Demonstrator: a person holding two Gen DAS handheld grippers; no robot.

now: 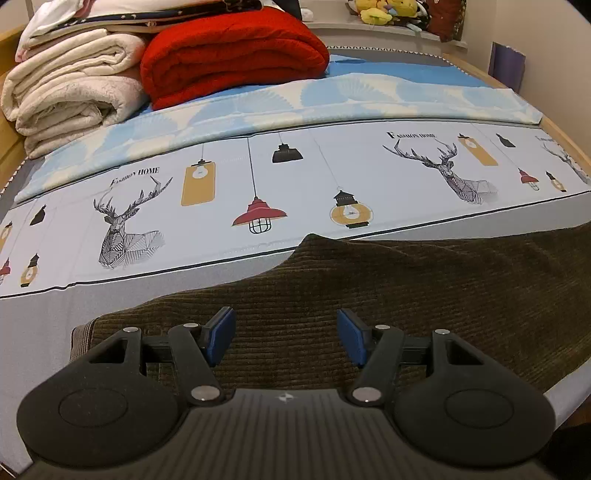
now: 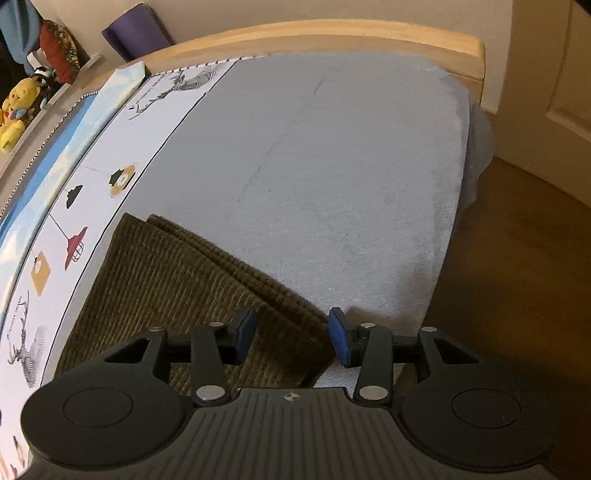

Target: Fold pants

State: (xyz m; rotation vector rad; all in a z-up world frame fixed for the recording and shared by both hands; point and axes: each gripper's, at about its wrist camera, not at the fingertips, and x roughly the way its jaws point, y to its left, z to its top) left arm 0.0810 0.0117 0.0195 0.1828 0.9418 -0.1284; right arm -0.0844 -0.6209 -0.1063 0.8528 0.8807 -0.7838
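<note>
Dark olive corduroy pants (image 1: 406, 288) lie flat on the bed near its front edge. My left gripper (image 1: 287, 336) is open, just above the pants near their left end, holding nothing. In the right wrist view the pants (image 2: 177, 280) show as a stack of folded layers with the edges running diagonally. My right gripper (image 2: 291, 334) is open over the right corner of the stack, its left pad above the cloth and its right pad above the grey sheet (image 2: 332, 166).
The bed has a printed sheet with deer and lamps (image 1: 258, 177). Folded cream blankets (image 1: 70, 92) and a red quilt (image 1: 232, 51) are stacked at the back left. A wooden bed frame (image 2: 332, 33) rims the mattress. Plush toys (image 2: 14, 110) sit on a shelf.
</note>
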